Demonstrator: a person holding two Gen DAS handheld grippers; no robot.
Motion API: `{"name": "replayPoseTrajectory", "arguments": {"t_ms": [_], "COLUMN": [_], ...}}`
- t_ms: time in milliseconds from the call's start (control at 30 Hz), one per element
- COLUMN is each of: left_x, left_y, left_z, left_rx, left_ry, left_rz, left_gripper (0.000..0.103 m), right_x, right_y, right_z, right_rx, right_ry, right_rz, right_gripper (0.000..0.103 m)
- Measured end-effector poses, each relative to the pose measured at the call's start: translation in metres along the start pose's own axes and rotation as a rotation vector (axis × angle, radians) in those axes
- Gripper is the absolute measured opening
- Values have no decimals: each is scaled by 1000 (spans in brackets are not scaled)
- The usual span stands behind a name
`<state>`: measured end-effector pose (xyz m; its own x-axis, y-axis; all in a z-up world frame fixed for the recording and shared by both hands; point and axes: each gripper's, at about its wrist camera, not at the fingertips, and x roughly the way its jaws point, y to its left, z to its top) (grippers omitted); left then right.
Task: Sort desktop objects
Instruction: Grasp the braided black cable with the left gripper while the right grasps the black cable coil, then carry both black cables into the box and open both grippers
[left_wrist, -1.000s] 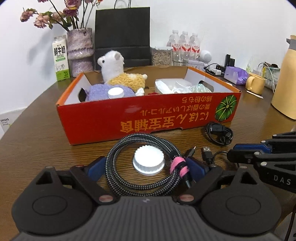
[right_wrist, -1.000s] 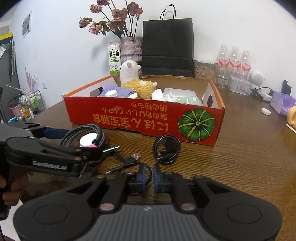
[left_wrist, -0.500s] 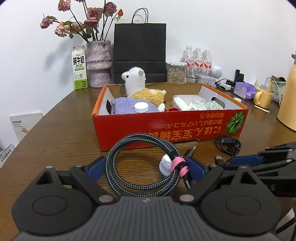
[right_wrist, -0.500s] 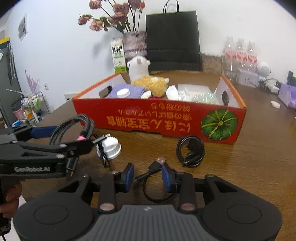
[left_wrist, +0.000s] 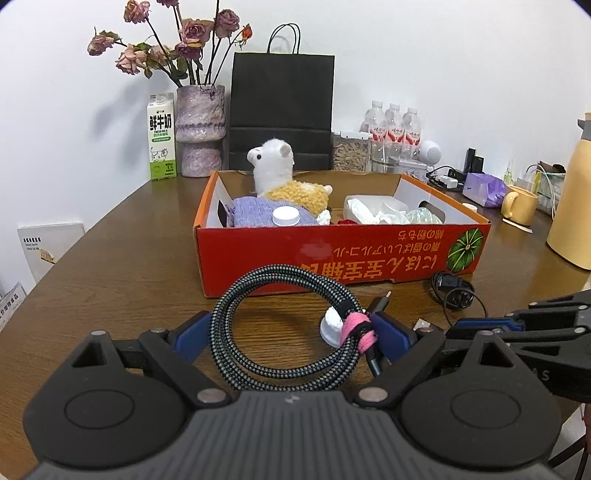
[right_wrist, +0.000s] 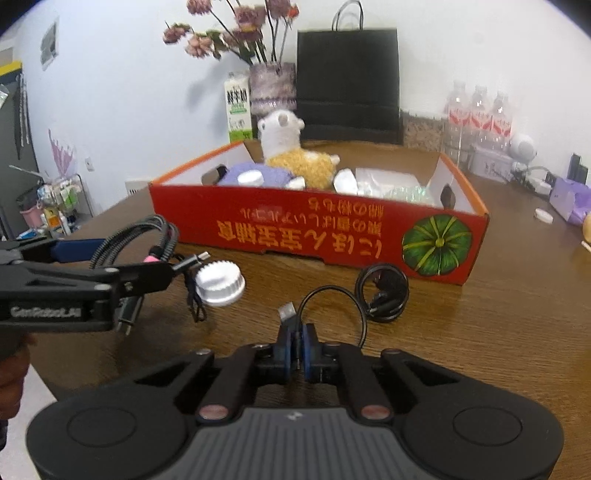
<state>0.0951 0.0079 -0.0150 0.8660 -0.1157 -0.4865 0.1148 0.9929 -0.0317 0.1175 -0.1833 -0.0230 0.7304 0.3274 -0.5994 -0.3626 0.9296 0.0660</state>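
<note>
The coil (left_wrist: 288, 325), light and springy, is held wide across its loop by the left gripper (left_wrist: 291, 332) above the table (left_wrist: 129, 266); the thin cable (right_wrist: 332, 306) is pinched in the closed right gripper (right_wrist: 295, 350) near its plug, likely to slip.

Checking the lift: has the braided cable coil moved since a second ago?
Yes. The braided cable coil has risen off the white cap, which stayed on the table.

you're at a lived-in home or small-office table (left_wrist: 110, 266); a vase of dried roses (left_wrist: 199, 125), milk carton (left_wrist: 161, 136), black paper bag (left_wrist: 282, 110), water bottles (left_wrist: 391, 129), a yellow mug (left_wrist: 521, 205) and charger clutter line the white wall
</note>
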Motion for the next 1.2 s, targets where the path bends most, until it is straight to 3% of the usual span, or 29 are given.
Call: {"name": "replayPoseTrajectory", "arguments": {"t_ms": [300,600,900,1200], "left_x": [-14,3,57,127], "left_y": [-9,-21,-27,-21], "left_z": [29,81,107,99], "left_rx": [12,-9,-37,-38], "left_ry": [-95,-216,-243,-157], "left_rz": [-6,-4,27,82], "left_gripper": [93,93,93,93], "right_x": [-28,-32,21,84], "right_y": [-1,-15,-38,-72], "right_z": [20,74,108,109], "right_rx": [-8,-3,19,80], "right_ry": [-143,-326,-338,-266], "right_rz": [9,-16,-29,-31], "right_gripper": [5,5,5,5]}}
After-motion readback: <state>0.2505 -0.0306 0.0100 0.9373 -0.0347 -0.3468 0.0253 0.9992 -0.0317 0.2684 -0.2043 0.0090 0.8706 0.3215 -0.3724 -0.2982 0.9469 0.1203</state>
